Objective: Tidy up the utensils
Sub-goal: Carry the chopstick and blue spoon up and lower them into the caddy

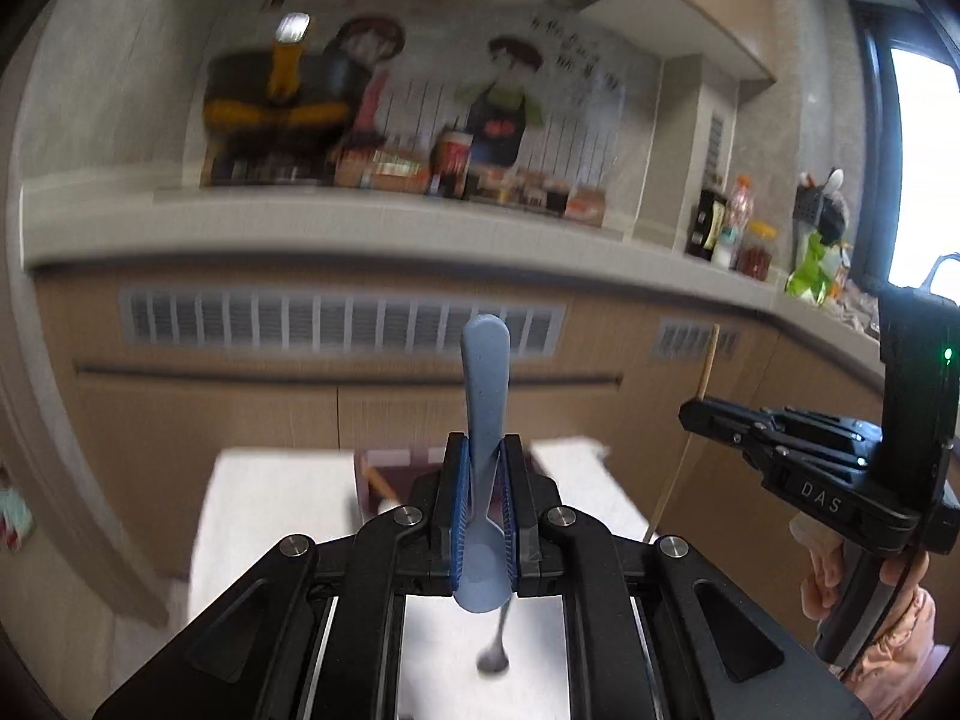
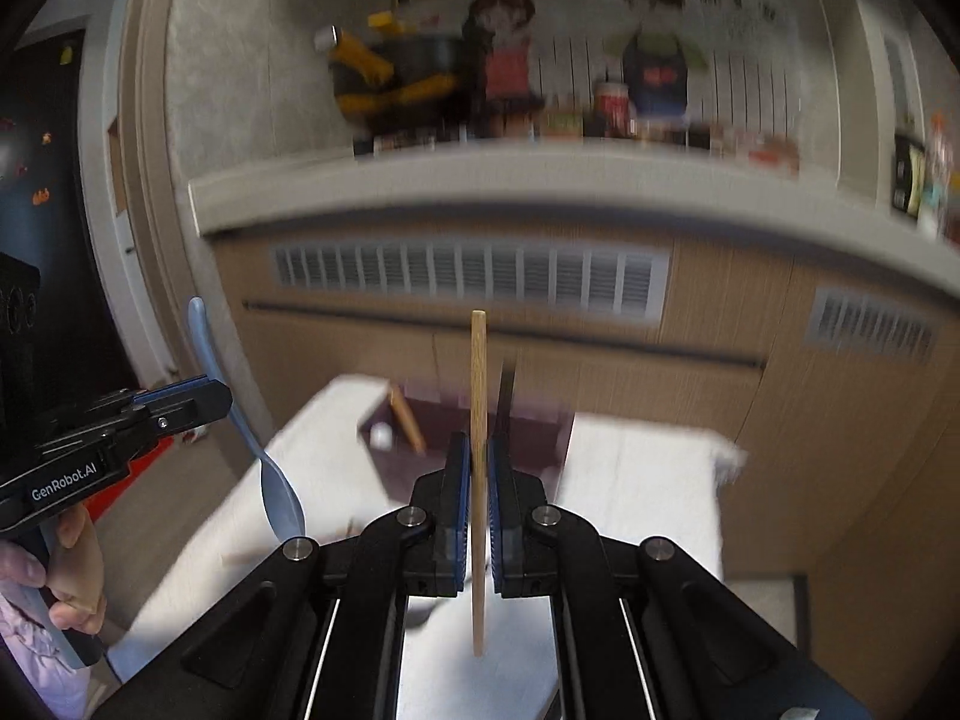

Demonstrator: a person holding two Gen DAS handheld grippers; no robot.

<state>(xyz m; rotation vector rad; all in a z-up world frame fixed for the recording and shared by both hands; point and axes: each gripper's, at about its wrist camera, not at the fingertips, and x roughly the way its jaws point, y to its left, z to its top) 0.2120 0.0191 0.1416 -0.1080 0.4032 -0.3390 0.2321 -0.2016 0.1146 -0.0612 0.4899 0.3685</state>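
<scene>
My left gripper (image 1: 485, 450) is shut on a light blue spoon (image 1: 486, 384), handle pointing up, bowl hanging below the jaws. It also shows in the right wrist view (image 2: 207, 399) with the spoon (image 2: 281, 501). My right gripper (image 2: 478, 450) is shut on a wooden chopstick (image 2: 478, 396) held upright; it also shows in the left wrist view (image 1: 690, 411) with the chopstick (image 1: 708, 360). Both hover above a white table (image 2: 648, 468). A dark brown utensil box (image 2: 456, 420) sits on the table ahead, with another chopstick (image 2: 408, 420) leaning in it.
A kitchen counter (image 1: 360, 222) with wooden cabinets and vent grilles stands behind the table. Bottles and jars (image 1: 738, 228) crowd the counter at right. A stove with a dark pot (image 2: 420, 60) sits on the counter. A dark doorway (image 2: 36, 180) is at left.
</scene>
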